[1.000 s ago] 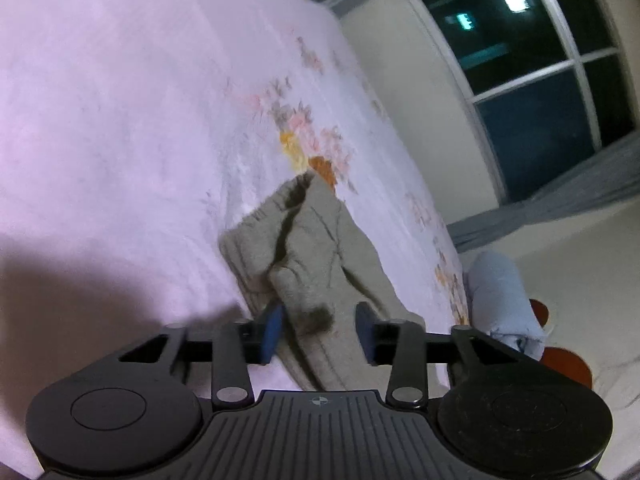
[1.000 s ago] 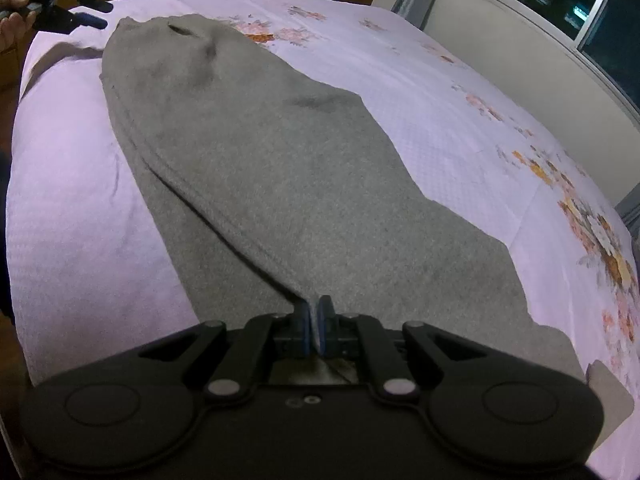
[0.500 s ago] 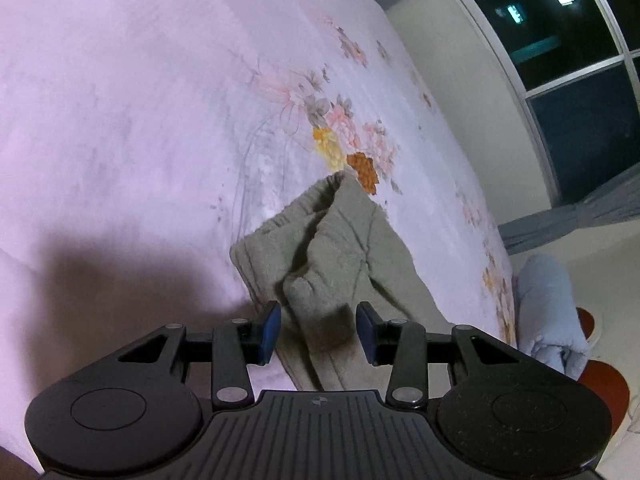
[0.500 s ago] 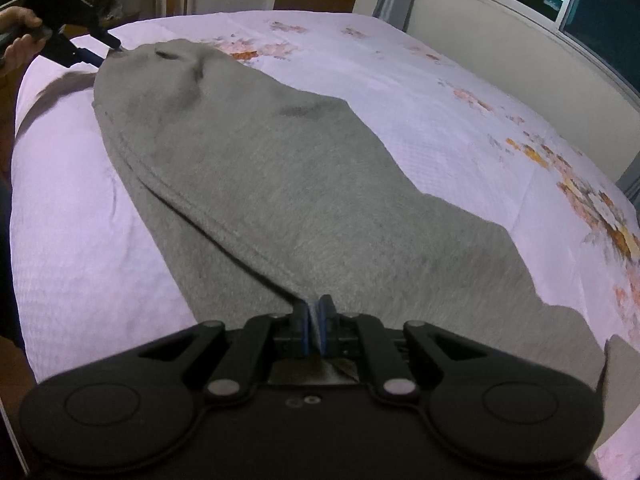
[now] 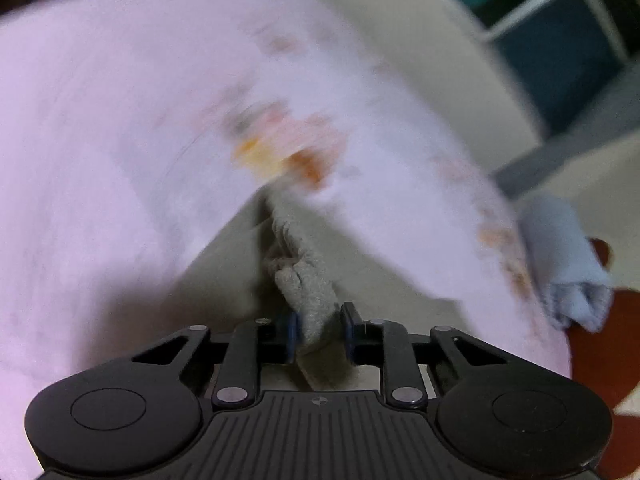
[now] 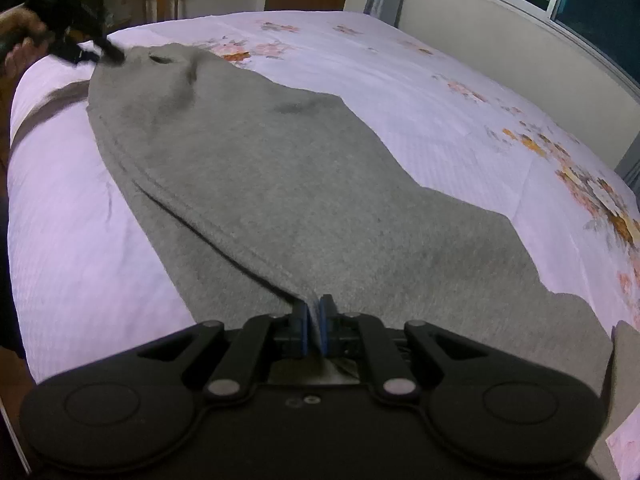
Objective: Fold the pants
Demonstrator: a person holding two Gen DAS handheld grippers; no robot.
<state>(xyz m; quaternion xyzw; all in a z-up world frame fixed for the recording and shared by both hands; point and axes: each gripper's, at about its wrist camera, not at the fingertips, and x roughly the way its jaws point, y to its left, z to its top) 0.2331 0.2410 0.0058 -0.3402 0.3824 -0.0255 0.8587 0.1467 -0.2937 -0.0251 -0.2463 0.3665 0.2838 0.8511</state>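
Now pants (image 5: 308, 300) bunched between just-closing left gripper (image 5: 319, 338) jaws.

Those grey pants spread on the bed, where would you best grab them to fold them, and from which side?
At the two ends, probably. The pants lie long and flat on the bed, so pinching an edge from beyond each end gets the pads around the cloth. The right gripper is shut on the near edge; the left gripper, its jaws just closing, has a bunched fold of the far end between them.
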